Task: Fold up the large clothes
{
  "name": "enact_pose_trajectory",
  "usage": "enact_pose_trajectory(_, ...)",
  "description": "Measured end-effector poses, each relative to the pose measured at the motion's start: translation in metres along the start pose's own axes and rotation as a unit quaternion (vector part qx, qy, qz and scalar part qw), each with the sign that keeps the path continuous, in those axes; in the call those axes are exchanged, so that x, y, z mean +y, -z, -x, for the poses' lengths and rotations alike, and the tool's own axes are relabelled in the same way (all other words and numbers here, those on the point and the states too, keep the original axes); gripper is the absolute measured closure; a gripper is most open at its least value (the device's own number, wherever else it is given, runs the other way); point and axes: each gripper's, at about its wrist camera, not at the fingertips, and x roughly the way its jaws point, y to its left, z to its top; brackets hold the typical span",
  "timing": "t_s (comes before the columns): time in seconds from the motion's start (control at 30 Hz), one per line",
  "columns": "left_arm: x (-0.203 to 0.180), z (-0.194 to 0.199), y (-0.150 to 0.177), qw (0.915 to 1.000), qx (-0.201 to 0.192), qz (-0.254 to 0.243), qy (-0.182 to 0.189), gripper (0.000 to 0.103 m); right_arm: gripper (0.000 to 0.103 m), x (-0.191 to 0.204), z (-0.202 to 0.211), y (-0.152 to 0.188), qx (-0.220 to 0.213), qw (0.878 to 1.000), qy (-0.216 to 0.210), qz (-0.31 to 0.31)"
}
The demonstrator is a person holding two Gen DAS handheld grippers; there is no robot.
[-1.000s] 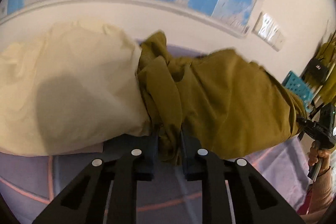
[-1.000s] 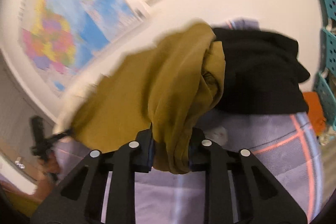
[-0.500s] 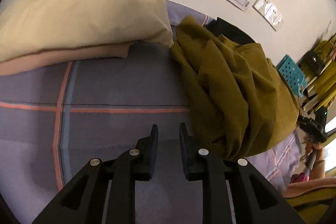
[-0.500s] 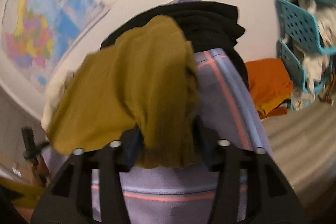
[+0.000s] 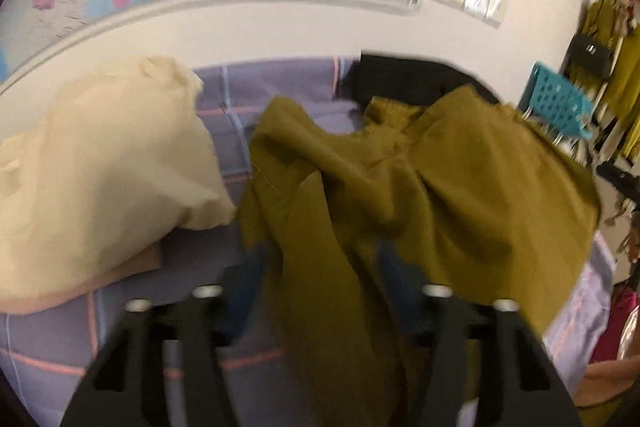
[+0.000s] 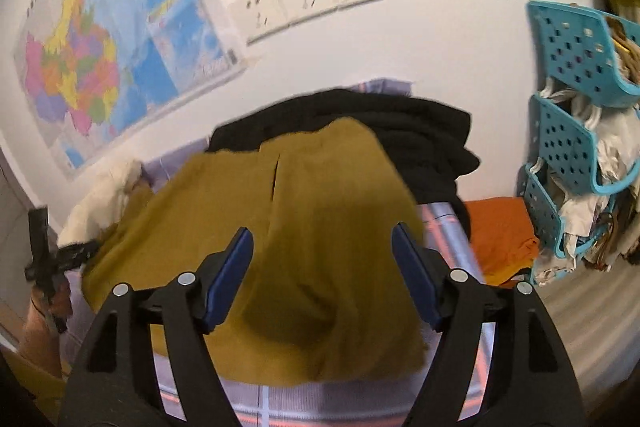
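Right wrist view: the right gripper (image 6: 322, 267) stood with its blue pads (image 6: 230, 273) wide apart, the jaws having just been opening; the olive garment (image 6: 280, 239) lay below and between them, but neither pad pressed on it, so I judged it released. The garment rested in a loose mound on the checked purple sheet (image 6: 444, 223), its far edge lapping onto a black garment (image 6: 420, 135) near the wall. An orange cloth (image 6: 500, 227) lay to the right beside the blue baskets (image 6: 576, 59); a map (image 6: 100, 55) and wall sockets (image 6: 304, 3) hung behind. Probable reason for the placement: the garment was set down in the free middle of the sheet, between the other piles, where there was room to lay it out. Left wrist view (blurred): the left gripper (image 5: 320, 267) was partly open, the jaws likewise having just been opening, with a hanging fold of the olive garment (image 5: 420, 195) between its fingers (image 5: 252, 267). The blur and the cloth hid the right-hand pad, so I could not tell whether any grip held; the gap looked wider than the fold, suggesting a loose straddle, not a pinch. A cream pillow (image 5: 100, 179) lay just beside the garment to the left, on a tan cloth (image 5: 132, 267). Judgement: the garment was bunched, not flat; folding proper had not begun, and fresh grasps at edges or corners would be wanted to spread it.
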Motion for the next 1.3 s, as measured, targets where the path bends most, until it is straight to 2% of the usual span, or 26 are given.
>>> enact_pose_trajectory(0.03, 0.003, -0.011, -0.003, 0.9998, 0.013, 0.007, -0.010, 0.089, 0.032, 0.003, -0.007, 0.000, 0.006, 1.000, 0.002, 0.003)
enact_pose_trajectory(0.07, 0.006, -0.018, -0.007, 0.9996, 0.022, 0.015, -0.007, 0.093, 0.034, 0.004, -0.014, 0.000, 0.014, 1.000, 0.004, 0.005)
enact_pose_trajectory(0.1, 0.013, -0.023, -0.009, 0.9991, 0.028, 0.030, -0.006, 0.094, 0.044, 0.004, -0.018, 0.001, 0.019, 1.000, 0.007, 0.006)
enact_pose_trajectory(0.13, 0.022, -0.023, -0.011, 0.9986, 0.025, 0.046, -0.005, 0.096, 0.060, 0.005, -0.023, 0.002, 0.027, 1.000, 0.007, 0.006)
enact_pose_trajectory(0.17, 0.032, -0.020, -0.011, 0.9979, 0.019, 0.061, -0.007, 0.098, 0.071, 0.004, -0.030, 0.001, 0.039, 0.999, 0.003, 0.009)
enact_pose_trajectory(0.2, 0.038, -0.017, -0.012, 0.9974, 0.013, 0.069, -0.011, 0.098, 0.098, 0.005, -0.033, 0.001, 0.044, 0.999, 0.007, 0.019)
enact_pose_trajectory(0.23, 0.047, -0.013, -0.010, 0.9964, 0.004, 0.082, -0.017, 0.098, 0.100, 0.006, -0.035, 0.000, 0.043, 0.998, 0.021, 0.031)
enact_pose_trajectory(0.33, 0.065, -0.010, -0.001, 0.9931, 0.011, 0.117, -0.005, 0.095, 0.100, -0.006, -0.039, -0.003, 0.038, 0.999, 0.023, 0.009)
enact_pose_trajectory(0.4, 0.057, -0.010, 0.005, 0.9953, 0.020, 0.090, -0.030, 0.089, 0.097, -0.017, -0.048, -0.004, 0.052, 0.998, 0.015, -0.022)
enact_pose_trajectory(0.43, 0.050, -0.004, 0.005, 0.9965, 0.012, 0.071, -0.043, 0.083, 0.089, -0.020, -0.049, -0.004, 0.054, 0.998, 0.023, -0.034)
enact_pose_trajectory(0.47, 0.046, 0.005, 0.003, 0.9974, -0.003, 0.059, -0.041, 0.070, 0.088, -0.020, -0.048, -0.004, 0.053, 0.998, 0.023, -0.033)
enact_pose_trajectory(0.5, 0.044, 0.011, 0.001, 0.9978, -0.014, 0.056, -0.033, 0.061, 0.074, -0.017, -0.045, -0.007, 0.046, 0.998, 0.023, -0.030)
enact_pose_trajectory(0.53, 0.041, 0.021, -0.003, 0.9980, -0.030, 0.054, -0.018, 0.049, 0.054, -0.014, -0.042, -0.010, 0.038, 0.999, 0.023, -0.027)
enact_pose_trajectory(0.6, 0.033, 0.033, -0.010, 0.9976, -0.053, 0.043, -0.010, 0.048, 0.037, -0.005, -0.037, -0.018, 0.018, 1.000, 0.015, -0.016)
enact_pose_trajectory(0.7, 0.015, 0.037, -0.020, 0.9970, -0.077, 0.005, 0.003, 0.044, 0.037, 0.006, -0.049, -0.030, 0.019, 1.000, 0.006, 0.001)
enact_pose_trajectory(0.8, -0.001, 0.021, -0.028, 0.9980, -0.059, -0.017, 0.009, 0.044, 0.039, 0.014, -0.076, -0.036, 0.046, 0.999, -0.008, 0.015)
enact_pose_trajectory(0.87, -0.007, 0.000, -0.031, 0.9992, -0.035, -0.019, 0.010, 0.044, 0.053, 0.019, -0.095, -0.036, 0.064, 0.997, 0.001, 0.030)
enact_pose_trajectory(0.9, -0.007, -0.004, -0.030, 0.9994, -0.025, -0.018, 0.014, 0.044, 0.076, 0.021, -0.103, -0.035, 0.075, 0.997, 0.001, 0.035)
enact_pose_trajectory(0.93, -0.008, -0.011, -0.030, 0.9996, -0.016, -0.015, 0.016, 0.044, 0.096, 0.021, -0.107, -0.035, 0.083, 0.996, -0.002, 0.036)
enact_pose_trajectory(0.97, -0.008, -0.019, -0.031, 0.9998, -0.008, -0.012, 0.012, 0.044, 0.102, 0.021, -0.111, -0.036, 0.087, 0.996, -0.003, 0.034)
enact_pose_trajectory(1.07, -0.007, -0.032, -0.033, 1.0000, 0.006, 0.000, 0.005, 0.045, 0.102, 0.018, -0.090, -0.045, 0.041, 0.999, 0.018, 0.029)
enact_pose_trajectory(1.13, -0.008, -0.030, -0.034, 1.0000, -0.006, 0.001, 0.006, 0.045, 0.102, 0.015, -0.073, -0.052, 0.010, 1.000, 0.014, 0.018)
enact_pose_trajectory(1.17, -0.008, -0.028, -0.035, 0.9999, -0.016, -0.001, 0.005, 0.045, 0.102, 0.015, -0.072, -0.052, 0.009, 1.000, 0.015, 0.021)
enact_pose_trajectory(1.27, -0.007, -0.033, -0.038, 0.9999, -0.010, -0.004, -0.008, 0.045, 0.095, 0.012, -0.101, -0.041, 0.070, 0.996, 0.041, 0.026)
enact_pose_trajectory(1.3, -0.006, -0.036, -0.039, 0.9999, -0.005, -0.003, -0.008, 0.045, 0.088, 0.009, -0.106, -0.037, 0.083, 0.995, 0.043, 0.022)
